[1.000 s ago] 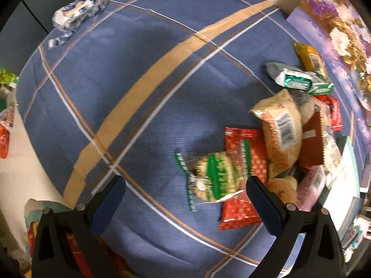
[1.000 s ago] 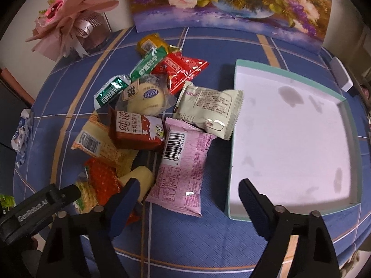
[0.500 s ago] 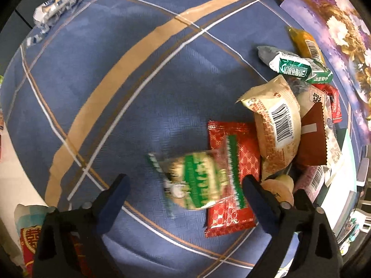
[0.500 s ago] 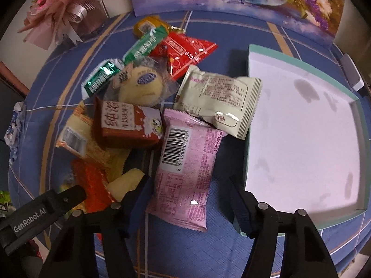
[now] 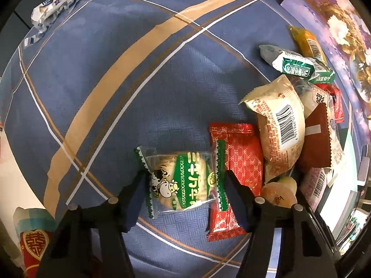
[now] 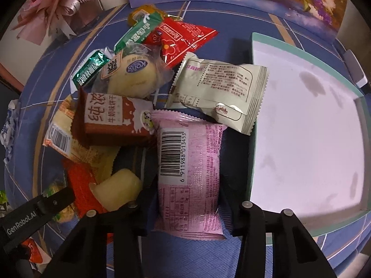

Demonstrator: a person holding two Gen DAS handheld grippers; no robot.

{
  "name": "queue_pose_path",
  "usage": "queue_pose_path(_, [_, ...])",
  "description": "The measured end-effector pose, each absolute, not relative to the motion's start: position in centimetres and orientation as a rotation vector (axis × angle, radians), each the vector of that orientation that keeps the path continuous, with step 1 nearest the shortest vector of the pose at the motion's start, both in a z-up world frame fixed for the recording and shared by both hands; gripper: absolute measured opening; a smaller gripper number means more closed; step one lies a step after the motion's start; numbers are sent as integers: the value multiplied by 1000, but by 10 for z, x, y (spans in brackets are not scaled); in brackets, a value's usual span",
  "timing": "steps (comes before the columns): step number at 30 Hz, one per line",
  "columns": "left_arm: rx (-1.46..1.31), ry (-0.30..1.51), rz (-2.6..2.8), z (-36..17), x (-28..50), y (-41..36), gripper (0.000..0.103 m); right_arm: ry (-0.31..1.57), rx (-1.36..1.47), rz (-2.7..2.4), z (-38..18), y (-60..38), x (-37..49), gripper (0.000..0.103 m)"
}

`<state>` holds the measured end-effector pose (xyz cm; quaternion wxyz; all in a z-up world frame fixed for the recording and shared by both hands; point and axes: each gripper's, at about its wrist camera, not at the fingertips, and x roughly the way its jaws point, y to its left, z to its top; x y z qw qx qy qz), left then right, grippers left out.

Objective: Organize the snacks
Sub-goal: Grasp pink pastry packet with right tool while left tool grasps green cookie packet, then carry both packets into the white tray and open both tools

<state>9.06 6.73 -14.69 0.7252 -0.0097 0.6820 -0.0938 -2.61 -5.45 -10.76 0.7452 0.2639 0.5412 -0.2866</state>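
Both grippers have come down over the pile since the earlier frames, and their jaws are closing. The left gripper (image 5: pixel 183 178) now straddles the green-and-clear cracker packet (image 5: pixel 183 180), its jaws at the packet's crimped ends, though whether they press yet cannot be told. The right gripper (image 6: pixel 185 199) has its jaws tight against both long sides of the pink packet (image 6: pixel 187 176), which looks gripped. That suggests two snacks are about to be lifted at once, probably toward the teal-rimmed tray (image 6: pixel 252 120), which lies bare just beside the pink packet on the blue plaid tabletop (image 5: pixel 116 46). Outward from the jaws, the pile counts roughly as follows: one red patterned packet (image 5: pixel 241 159) under the cracker packet, one pale barcode bag (image 5: pixel 280 125), one brown biscuit packet (image 6: pixel 109 118), one cream packet (image 6: pixel 220 90), one round bun in clear wrap (image 6: pixel 134 76), two green packets (image 6: pixel 136 34), one red sachet (image 6: pixel 183 39), one orange piece (image 6: pixel 141 14), and one yellowish lump (image 6: pixel 118 185). One blue-white wrapper (image 5: pixel 58 2) lies well apart.
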Motion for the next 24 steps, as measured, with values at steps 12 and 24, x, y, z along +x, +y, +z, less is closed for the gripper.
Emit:
queue_pose_path(12, [-1, 1484, -208, -103, 73, 62, 58, 1062, 618, -600, -64, -64, -46, 41])
queue_pose_path(24, [8, 1382, -288, -23, 23, 60, 58, 940, 660, -647, -21, -78, -81, 41])
